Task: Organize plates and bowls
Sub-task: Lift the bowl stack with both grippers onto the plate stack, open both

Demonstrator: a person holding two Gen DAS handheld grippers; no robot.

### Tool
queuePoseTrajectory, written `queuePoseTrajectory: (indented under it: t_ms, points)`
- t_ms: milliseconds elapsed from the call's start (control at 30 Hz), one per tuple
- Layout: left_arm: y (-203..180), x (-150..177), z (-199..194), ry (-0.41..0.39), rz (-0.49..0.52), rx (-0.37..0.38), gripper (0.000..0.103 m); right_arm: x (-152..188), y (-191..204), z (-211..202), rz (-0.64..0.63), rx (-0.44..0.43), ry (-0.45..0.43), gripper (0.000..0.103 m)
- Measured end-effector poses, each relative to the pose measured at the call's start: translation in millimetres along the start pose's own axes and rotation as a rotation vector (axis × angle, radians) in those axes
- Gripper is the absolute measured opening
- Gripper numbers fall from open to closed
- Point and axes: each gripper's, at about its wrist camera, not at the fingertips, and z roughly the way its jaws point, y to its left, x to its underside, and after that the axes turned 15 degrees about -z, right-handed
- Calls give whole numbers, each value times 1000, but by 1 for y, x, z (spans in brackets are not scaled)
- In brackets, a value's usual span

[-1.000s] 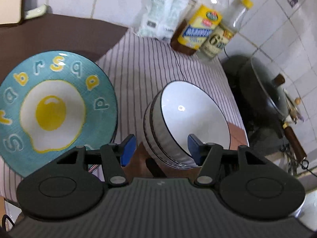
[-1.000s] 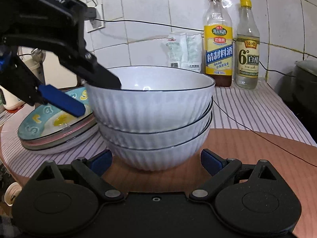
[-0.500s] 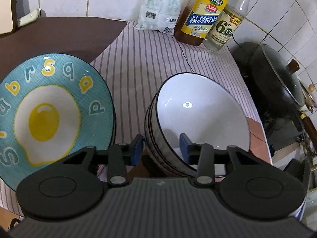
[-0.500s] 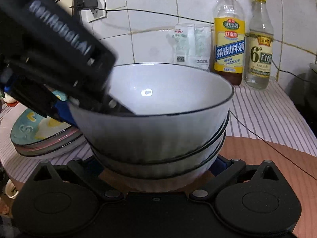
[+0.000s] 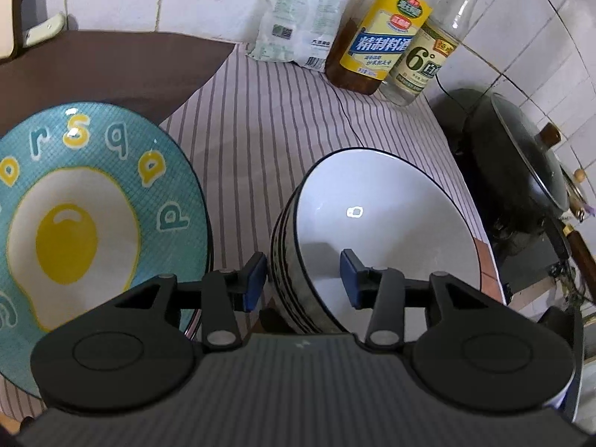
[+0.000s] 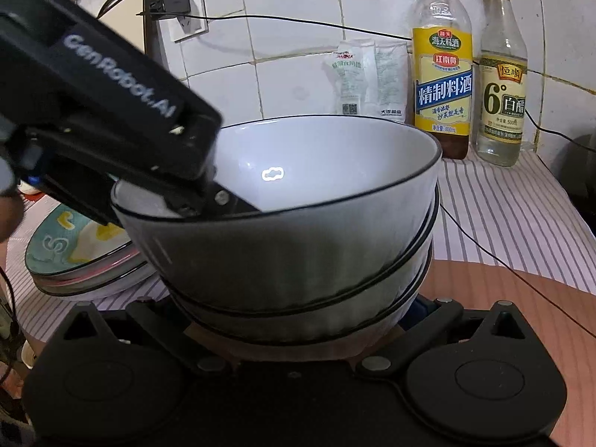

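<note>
Three white ribbed bowls with dark rims are nested in a stack (image 5: pixel 391 223) (image 6: pixel 298 246) on a brown mat. My left gripper (image 5: pixel 303 279) straddles the near rim, one blue pad (image 5: pixel 255 279) outside the stack and the other inside the top bowl. Its jaws are opening, and a little room shows beside each pad. From the right wrist view, the left gripper's black body (image 6: pixel 111 111) reaches into the top bowl. My right gripper (image 6: pixel 294 313) is spread wide around the bottom bowl, fingertips hidden under it. A teal fried-egg plate (image 5: pixel 74 223) (image 6: pixel 74 246) tops a plate stack to the left.
Two bottles (image 5: pixel 387 37) (image 6: pixel 441 93) and white packets (image 5: pixel 298 18) stand by the tiled wall. A lidded dark wok (image 5: pixel 521 171) sits at the right. A black cable (image 5: pixel 346 119) runs over the striped cloth (image 5: pixel 279 130). A charger (image 6: pixel 171 3) sits in a wall socket.
My right gripper has pushed forward until the bottom bowl sits between its fingers. My left gripper has come down over the bowl rim and its jaws have narrowed around it.
</note>
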Motion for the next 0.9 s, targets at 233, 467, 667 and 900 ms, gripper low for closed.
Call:
queuePoseTrajectory:
  t_ms: [233, 467, 667, 900]
  points:
    - [4, 3, -2, -18, -13, 15, 41, -1, 1, -1, -1, 7, 4, 103]
    - [-1, 8, -6, -39, 32, 4, 41, 4, 1, -6, 21, 14, -17, 103]
    - [-5, 10, -17, -34, 80, -5, 41, 2, 8, -15, -2, 28, -31, 103]
    - [-11, 4, -52, -73, 111, 14, 41, -22, 18, -35, 7, 56, -83, 103]
